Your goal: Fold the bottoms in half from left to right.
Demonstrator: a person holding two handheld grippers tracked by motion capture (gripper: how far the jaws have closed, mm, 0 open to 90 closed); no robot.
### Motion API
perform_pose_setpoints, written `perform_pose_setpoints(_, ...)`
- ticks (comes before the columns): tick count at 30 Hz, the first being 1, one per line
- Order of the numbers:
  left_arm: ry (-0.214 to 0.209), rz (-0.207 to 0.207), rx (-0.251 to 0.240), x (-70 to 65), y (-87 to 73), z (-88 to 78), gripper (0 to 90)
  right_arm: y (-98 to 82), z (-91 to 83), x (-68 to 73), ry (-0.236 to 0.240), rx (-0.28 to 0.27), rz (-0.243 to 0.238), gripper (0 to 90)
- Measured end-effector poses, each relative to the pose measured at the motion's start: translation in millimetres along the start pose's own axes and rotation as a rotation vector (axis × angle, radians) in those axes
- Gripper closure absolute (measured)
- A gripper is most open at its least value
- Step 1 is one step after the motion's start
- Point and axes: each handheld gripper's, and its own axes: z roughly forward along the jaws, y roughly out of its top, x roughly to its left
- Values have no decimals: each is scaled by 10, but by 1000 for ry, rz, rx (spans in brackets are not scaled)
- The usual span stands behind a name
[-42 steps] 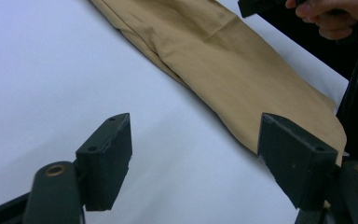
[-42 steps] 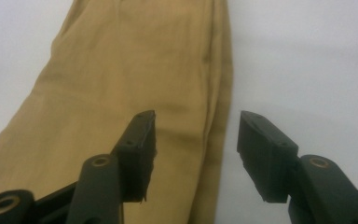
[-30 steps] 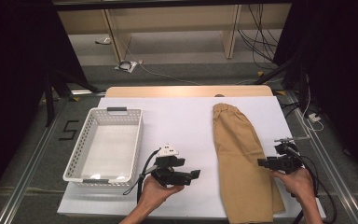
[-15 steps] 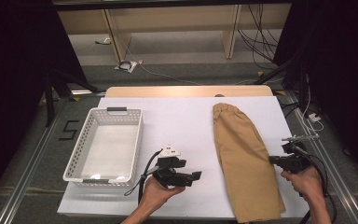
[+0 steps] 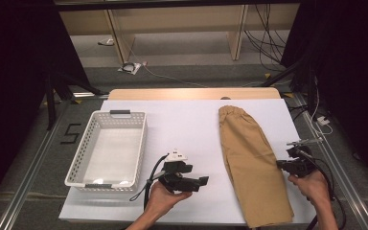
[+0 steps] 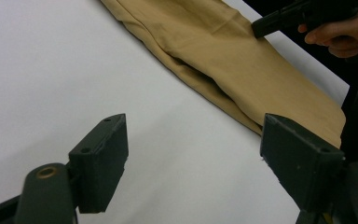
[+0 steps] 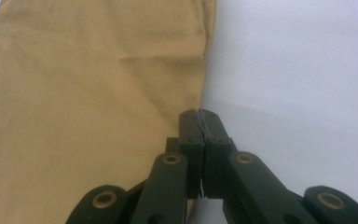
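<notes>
Right gripper view: my right gripper (image 7: 200, 119) pinched closed at trousers (image 7: 88, 93) edge, fabric catch unclear; left gripper (image 6: 191, 158) wide open, empty; basket (image 5: 88, 179) unfilled

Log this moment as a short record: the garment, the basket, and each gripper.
garment: tan trousers, folded lengthwise, flat on the white table
basket: white basket, left of the trousers, nothing in it
left gripper: jaws open, above bare table between basket and trousers, holding nothing
right gripper: jaws shut, at the trousers' right edge; whether cloth is pinched cannot be told
</notes>
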Motion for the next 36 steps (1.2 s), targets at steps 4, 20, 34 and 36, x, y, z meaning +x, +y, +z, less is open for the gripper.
perform_pose_setpoints(4, -5, 2, 5, -28, 9, 34, 232, -22, -8, -8, 1, -9, 10, 767)
perform_pose_setpoints(20, -13, -39, -6, -126, 117, 304, 229, -61, -70, 49, 34, -94, 41, 375)
perform_pose_setpoints(34, 31, -53, 43, -170, 292, 665, 226, -52, -39, 67, 23, -89, 35, 348)
perform_pose_setpoints(36, 40, -52, 50, -175, 327, 720, 223, -50, -39, 65, 25, -95, 40, 343)
